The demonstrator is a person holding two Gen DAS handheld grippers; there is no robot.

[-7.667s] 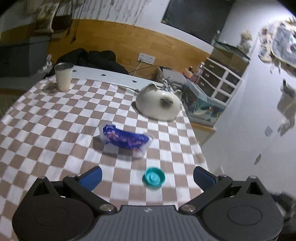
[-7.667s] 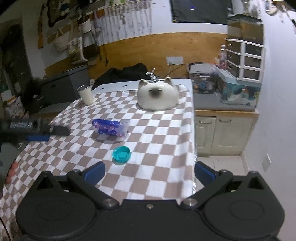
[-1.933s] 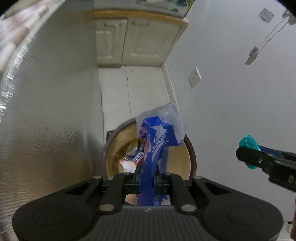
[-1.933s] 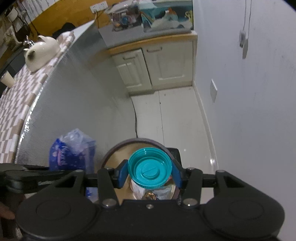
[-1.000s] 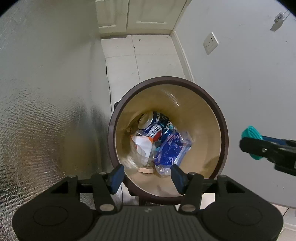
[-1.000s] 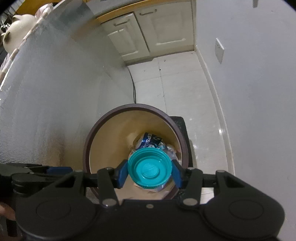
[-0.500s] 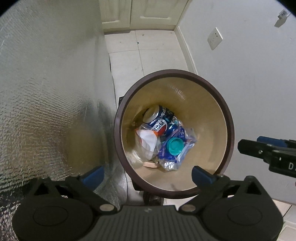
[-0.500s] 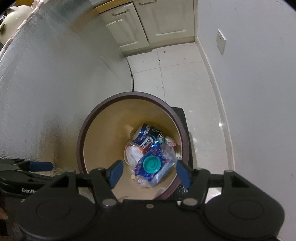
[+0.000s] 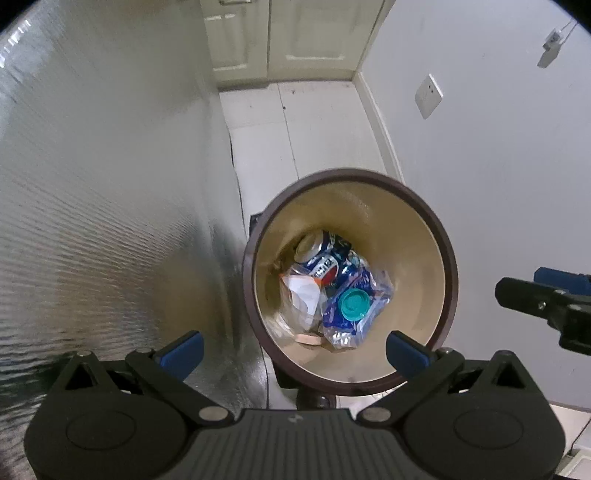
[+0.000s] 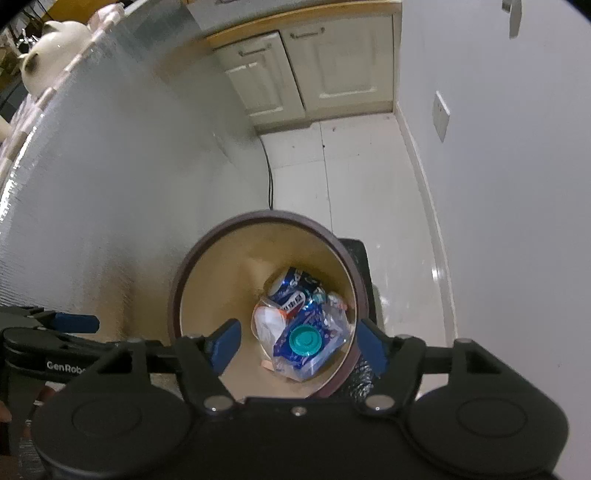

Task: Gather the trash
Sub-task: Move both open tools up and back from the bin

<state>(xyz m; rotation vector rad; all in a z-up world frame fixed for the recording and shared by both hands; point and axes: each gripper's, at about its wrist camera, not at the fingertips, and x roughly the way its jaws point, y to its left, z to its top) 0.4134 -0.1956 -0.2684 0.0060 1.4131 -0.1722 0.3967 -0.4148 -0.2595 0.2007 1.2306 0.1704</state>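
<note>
1. Floor: glossy white tiled floor (image 10: 362, 177), with thin dark grout lines and a bright reflection near the right skirting.
2. Right wall: plain pale grey painted wall (image 10: 517, 166), carrying a white rectangular wall socket plate (image 10: 441, 115).
3. Far end: cream panelled cabinet doors (image 10: 306, 70) with slim metal handles, under a wooden countertop edge (image 10: 295, 18).
4. Left side: silver embossed foil sheet (image 9: 92, 203) hanging vertically down to the floor, reflecting light along its upper edge.
5. A thin black cable (image 10: 270, 177) runs down beside the foil sheet.
</note>
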